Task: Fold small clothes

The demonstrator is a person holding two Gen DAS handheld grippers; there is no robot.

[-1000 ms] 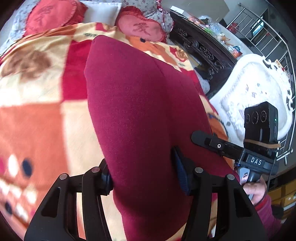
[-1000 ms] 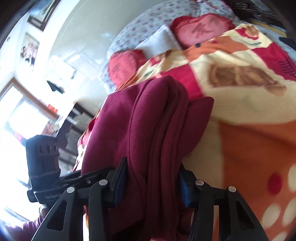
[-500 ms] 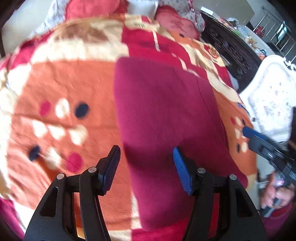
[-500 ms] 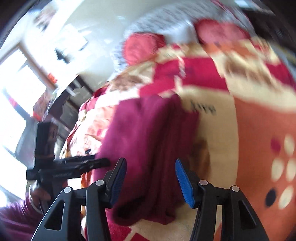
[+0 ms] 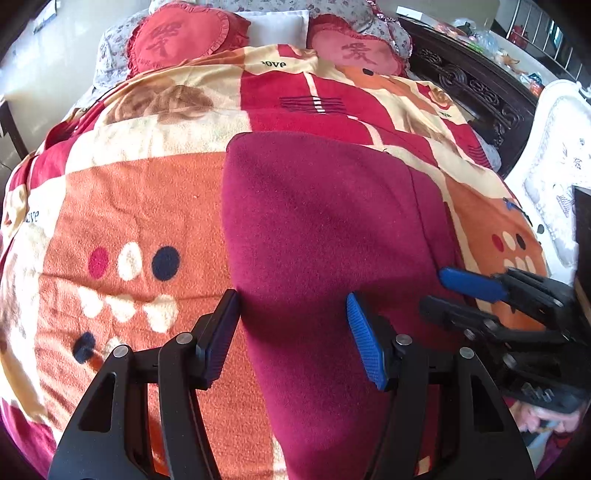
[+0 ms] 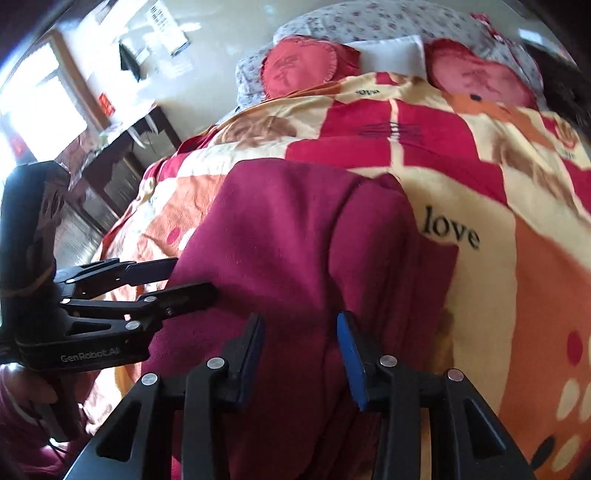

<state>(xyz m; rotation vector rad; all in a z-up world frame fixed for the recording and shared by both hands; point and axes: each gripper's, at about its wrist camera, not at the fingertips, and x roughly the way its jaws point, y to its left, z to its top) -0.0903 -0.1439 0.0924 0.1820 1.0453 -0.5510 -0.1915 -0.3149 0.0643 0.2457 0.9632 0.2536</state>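
Maroon fleece garment lies folded flat on the patterned blanket that covers the bed, its far edge straight and its near end running toward the camera and out of the bottom of both views. In the left wrist view a seam or folded-over flap runs down its right side. The left gripper hovers over the near part of the cloth with its jaws spread wide and nothing between them; its left finger sits about at the garment's left edge and its blue pad stands above the maroon surface. The right gripper is over the garment's other side, jaws parted somewhat less wide, and the cloth below bunches into a lengthwise ridge between them; whether the pads actually touch the fabric is hard to say from this angle, but they do not pinch it. In the left wrist view the right gripper's fingers reach in from the right edge, at the garment's right border. In the right wrist view the left gripper appears at the left, its fingers at the cloth's left edge. Two red heart-shaped cushions and a white pillow sit at the head of the bed, well apart from the garment.
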